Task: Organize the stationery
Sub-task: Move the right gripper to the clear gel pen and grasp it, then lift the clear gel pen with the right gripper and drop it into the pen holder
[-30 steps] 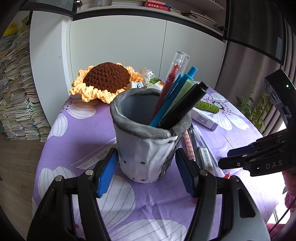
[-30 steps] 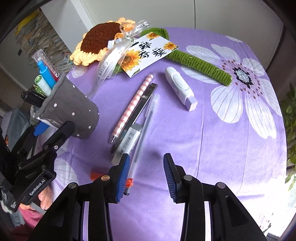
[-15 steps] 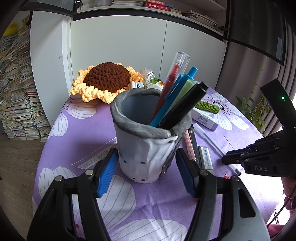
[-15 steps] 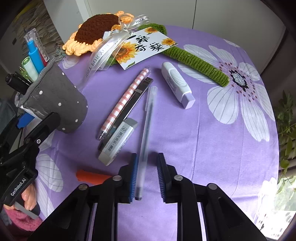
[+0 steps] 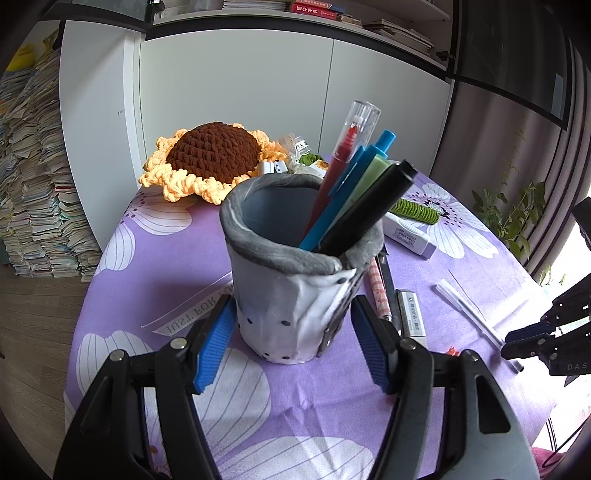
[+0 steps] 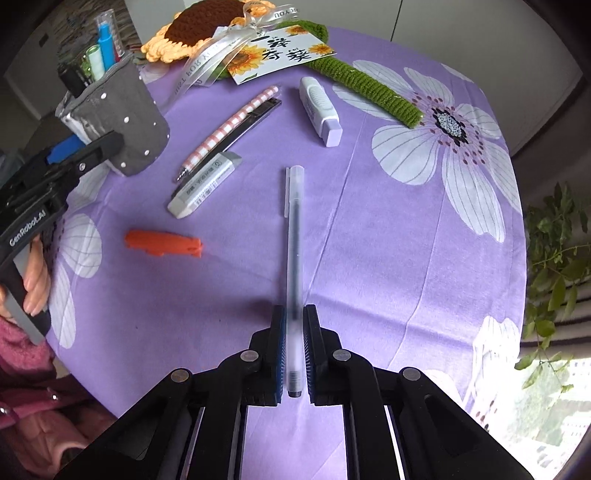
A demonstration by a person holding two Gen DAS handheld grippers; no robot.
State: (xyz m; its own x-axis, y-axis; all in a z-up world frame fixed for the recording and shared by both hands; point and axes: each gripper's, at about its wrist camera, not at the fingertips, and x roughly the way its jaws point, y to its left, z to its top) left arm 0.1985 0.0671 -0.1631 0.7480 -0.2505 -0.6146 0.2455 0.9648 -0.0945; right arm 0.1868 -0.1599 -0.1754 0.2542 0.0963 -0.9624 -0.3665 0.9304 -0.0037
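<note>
Stationery lies scattered over my bench (image 6: 388, 258), which wears a purple cloth printed with white flowers. My right gripper (image 6: 294, 354) sits at the bottom centre of the right wrist view, jaws pressed in on a frosted clear pen (image 6: 294, 236); the pen runs straight up the frame from between the blue pads, its capped end toward the middle of the picture. The lower part of its barrel is blurred, so I cannot be sure whether it is lifted clear of the cloth. Left of the pen lies an orange cap (image 6: 162, 243), and above that a white eraser (image 6: 205, 184) beside a pink checked pen (image 6: 229, 125) and a black pen (image 6: 255, 118) that touches it. A correction tape (image 6: 319, 105) rests upper centre, near a green crocheted stem (image 6: 365, 90) and a crocheted sunflower (image 6: 199, 26) with a printed card (image 6: 280, 55).

My left gripper (image 5: 293, 338) fills the bottom of the left wrist view. Its jaws are closed on the base of a grey fabric pen pot (image 5: 291, 291) with dots, one blue pad on each side. The pot stands upright in the centre of that frame, holding a red pen (image 5: 343, 162), a blue pen (image 5: 354, 181), a pale green one (image 5: 369, 181) and a black marker (image 5: 369, 206), all leaning to the right.
</note>
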